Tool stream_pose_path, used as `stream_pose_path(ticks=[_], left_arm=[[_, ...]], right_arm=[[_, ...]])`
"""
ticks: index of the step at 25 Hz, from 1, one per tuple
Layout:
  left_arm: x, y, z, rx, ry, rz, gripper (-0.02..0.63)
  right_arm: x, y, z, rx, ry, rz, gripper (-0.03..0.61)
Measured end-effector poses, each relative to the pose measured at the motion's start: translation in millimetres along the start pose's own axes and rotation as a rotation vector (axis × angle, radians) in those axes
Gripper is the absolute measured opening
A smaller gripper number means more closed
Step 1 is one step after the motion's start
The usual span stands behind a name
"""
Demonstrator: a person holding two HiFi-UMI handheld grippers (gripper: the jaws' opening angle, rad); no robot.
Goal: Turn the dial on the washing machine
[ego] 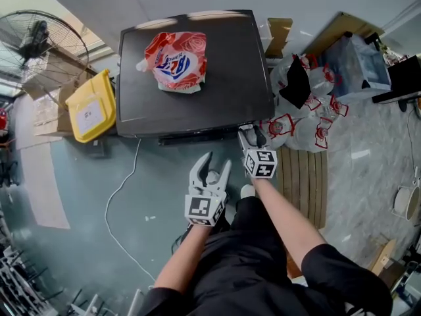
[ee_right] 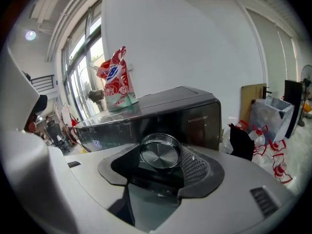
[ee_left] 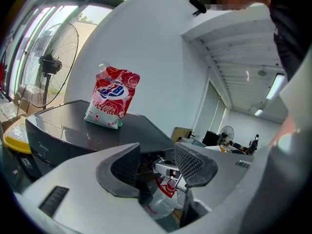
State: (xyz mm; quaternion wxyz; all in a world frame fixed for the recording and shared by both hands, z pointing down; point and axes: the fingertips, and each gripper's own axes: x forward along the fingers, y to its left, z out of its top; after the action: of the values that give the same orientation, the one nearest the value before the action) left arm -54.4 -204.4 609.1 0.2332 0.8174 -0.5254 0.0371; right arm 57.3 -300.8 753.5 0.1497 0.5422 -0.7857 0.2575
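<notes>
The right gripper [ego: 252, 137] fingers pinch the dial [ee_right: 161, 153] at the washing machine [ego: 197, 107] edge; left gripper [ego: 210, 171] fingers spread (over floor [ego: 154, 189]).

I see a grey-green floor [ego: 99, 229] carrying nearly everything here. The washing machine [ego: 230, 78] stands on it. A red-and-white detergent bag [ego: 176, 60] stands upright on the machine's dark flat top, left of the middle, alone on that surface. Just beside the machine's left side a yellow container [ego: 91, 107] sits on the floor, with a standing fan [ego: 39, 41] farther off on that side. A white cable [ego: 122, 196] trails across the floor from the machine's front. To the right a slatted wooden board [ego: 302, 176] lies flat, and white plastic bags [ego: 299, 120] with red print are heaped by the machine's right side.
</notes>
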Motion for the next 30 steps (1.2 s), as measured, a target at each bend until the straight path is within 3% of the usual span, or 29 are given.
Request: stream_pose_path(ticks=[12,15,22,30], left_arm=[[-1,10,2,0.011,0.005,0.018,0.196],[-1,10,5,0.017,0.004,0.023,0.196],[-2,6,2,0.011,0.007,0.001,0.199],[-2,7,-4,0.010,0.022,-0.011,0.199]], right_arm=[[-1,-5,-2,0.215,-0.054,0.062,0.249],[-1,-4,-1,0.138,-0.044,0.055,0.249],[-7,5,7,-0.161,-0.066,-0.006,0.249],[-5,6,-1,-0.238,-0.043,-0.031,0.245]])
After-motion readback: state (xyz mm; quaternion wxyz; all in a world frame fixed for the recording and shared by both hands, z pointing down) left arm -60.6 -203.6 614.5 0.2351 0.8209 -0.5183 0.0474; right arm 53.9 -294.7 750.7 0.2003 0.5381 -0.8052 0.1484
